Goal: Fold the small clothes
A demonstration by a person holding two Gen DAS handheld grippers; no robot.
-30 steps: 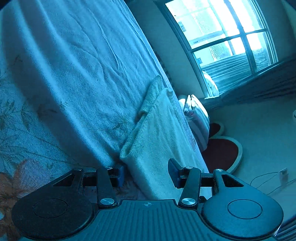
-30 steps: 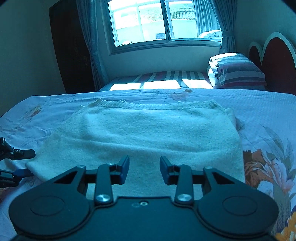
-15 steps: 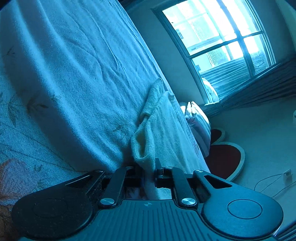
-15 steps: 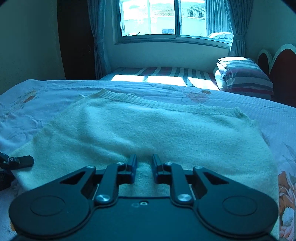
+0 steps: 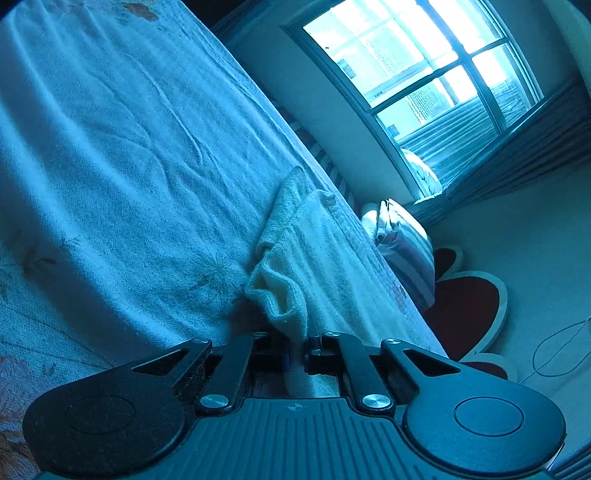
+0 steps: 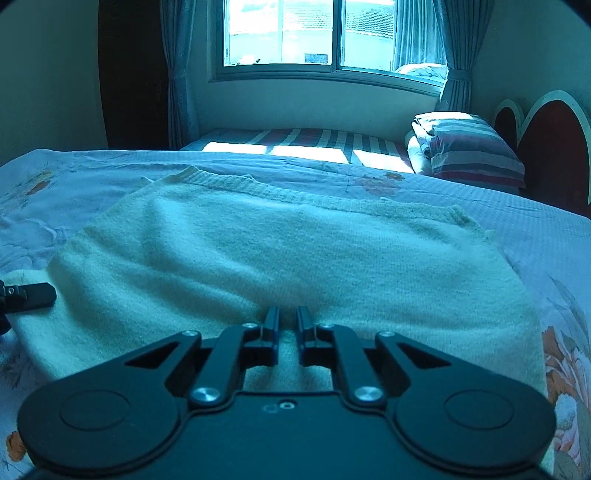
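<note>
A cream knitted sweater [image 6: 288, 254] lies folded flat on the bed, its ribbed hem at the far side. My right gripper [image 6: 287, 325] is shut on the sweater's near edge at the middle, and the fabric bunches between its fingers. My left gripper [image 5: 295, 347] is shut on the sweater's [image 5: 317, 266] left corner, which puckers up above the fingers. The left gripper also shows in the right wrist view [image 6: 26, 295] at the sweater's left end.
The bed has a floral blue bedspread [image 6: 546, 236]. A striped pillow [image 6: 469, 151] and a red heart-shaped headboard [image 6: 550, 147] stand at the far right. A window [image 6: 310, 33] with curtains is behind, with a striped mattress [image 6: 303, 142] below it.
Both grippers went from open to shut on the sweater's near edge. The left corner has been pinched up and the right gripper has moved forward onto the fabric.
</note>
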